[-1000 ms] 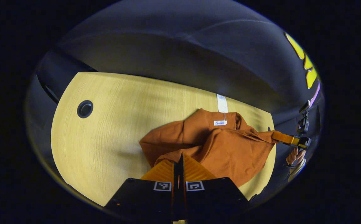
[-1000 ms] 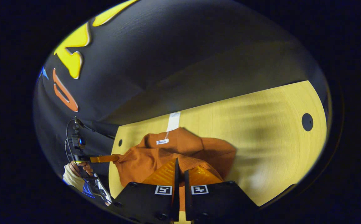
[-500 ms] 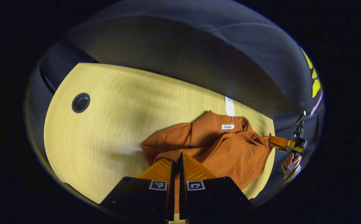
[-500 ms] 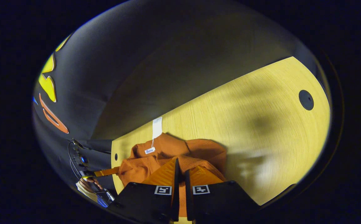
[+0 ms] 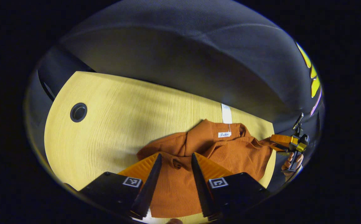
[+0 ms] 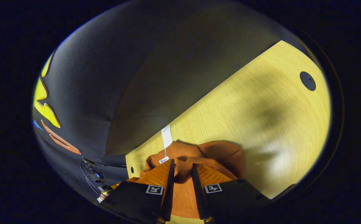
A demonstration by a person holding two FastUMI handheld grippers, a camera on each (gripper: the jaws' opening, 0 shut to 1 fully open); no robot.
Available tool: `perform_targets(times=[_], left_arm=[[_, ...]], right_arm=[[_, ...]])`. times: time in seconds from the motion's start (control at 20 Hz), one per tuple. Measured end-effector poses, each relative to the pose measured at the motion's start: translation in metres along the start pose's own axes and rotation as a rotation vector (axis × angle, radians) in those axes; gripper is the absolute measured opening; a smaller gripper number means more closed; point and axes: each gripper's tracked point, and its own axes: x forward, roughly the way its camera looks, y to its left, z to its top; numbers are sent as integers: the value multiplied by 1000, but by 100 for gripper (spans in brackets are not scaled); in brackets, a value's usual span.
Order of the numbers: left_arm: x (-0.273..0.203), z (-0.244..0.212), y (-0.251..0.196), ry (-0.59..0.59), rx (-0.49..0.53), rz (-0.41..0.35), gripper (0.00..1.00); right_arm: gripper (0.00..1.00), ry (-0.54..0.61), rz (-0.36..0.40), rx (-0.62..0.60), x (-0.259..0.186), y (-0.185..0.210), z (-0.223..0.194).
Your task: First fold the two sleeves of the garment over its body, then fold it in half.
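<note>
The orange knit garment [image 5: 230, 152] lies bunched on the pale wooden table [image 5: 112, 124], its neck label [image 5: 224, 134] facing up. My left gripper [image 5: 176, 154] stands open just above the cloth, with a folded edge lying loose between its jaws. In the right gripper view the same garment [image 6: 221, 155] lies under my right gripper [image 6: 183, 162], whose jaws are parted with a hump of cloth between them. From the left gripper view the right gripper [image 5: 277, 140] sits at the garment's far right edge, a hand [image 5: 292, 160] holding it.
A white hang tag [image 5: 226, 113] lies on the table beyond the collar, near the far edge. A round cable hole [image 5: 78, 112] is at the table's left end; another hole [image 6: 307, 81] is at the right end. Bare wood spreads to both sides of the garment.
Both grippers, shut on the cloth before, have spread their jaws. The raised cloth has dropped onto the garment's body. The right gripper has moved in toward the garment.
</note>
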Motion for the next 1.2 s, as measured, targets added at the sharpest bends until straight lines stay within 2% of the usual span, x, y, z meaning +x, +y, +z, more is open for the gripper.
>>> perform_targets(times=[0.05, 0.1, 0.15, 0.2, 0.3, 0.35, 0.4, 0.45, 0.5, 0.6, 0.65, 0.7, 0.75, 0.8, 0.95, 1.0, 1.05, 1.1, 1.15, 1.2], left_arm=[[0, 3, 1, -17, -18, 0, 58], [0, 4, 3, -26, -43, 5, 94], [-2, 0, 6, -23, -63, 15, 88], [-5, -4, 13, -17, -85, 38, 93], [-11, -3, 20, -32, -125, 70, 93], [-16, 0, 24, -58, -142, 83, 94], [-24, 4, 28, -94, -161, 111, 94], [-33, 8, 27, -131, -171, 124, 94], [-43, 9, 23, -164, -169, 125, 96], [-59, 7, 25, -229, -125, 179, 100], [-71, 7, 27, -268, -96, 215, 99], [-84, 8, 25, -314, -64, 233, 99], [-95, 5, 15, -340, -39, 225, 99], [-106, -3, 5, -356, -22, 223, 99], [-137, -32, -14, -384, 10, 230, 99], [-147, -39, -21, -404, 27, 234, 99], [-158, -47, -28, -425, 45, 229, 99], [-169, -53, -36, -460, 66, 228, 99], [-181, -59, -40, -483, 94, 242, 99], [-193, -64, -41, -516, 128, 274, 99]], right_arm=[[34, -13, 15, 30, 0, 2, 5], [43, -38, 29, 67, -2, 3, 13], [49, -67, 54, 110, -3, 6, 19], [55, -88, 85, 155, -6, 11, 27], [58, -123, 132, 202, -17, 16, 35], [63, -133, 130, 202, -19, 12, 37], [63, -133, 115, 201, -27, 8, 37], [70, -129, 115, 193, -34, 12, 34], [83, -122, 111, 171, -44, 19, 29], [83, -116, 104, 89, -61, 34, 19], [77, -109, 91, 35, -71, 40, 12], [93, -99, 70, -26, -78, 46, 2], [84, -101, 43, -100, -89, 50, -7], [91, -117, 15, -181, -98, 53, -13], [91, -165, -68, -404, -131, 65, -37], [87, -186, -103, -460, -139, 66, -46], [95, -207, -129, -509, -151, 68, -56], [92, -236, -140, -551, -160, 72, -65], [97, -267, -159, -598, -168, 75, -74], [97, -302, -168, -648, -178, 79, -84]])
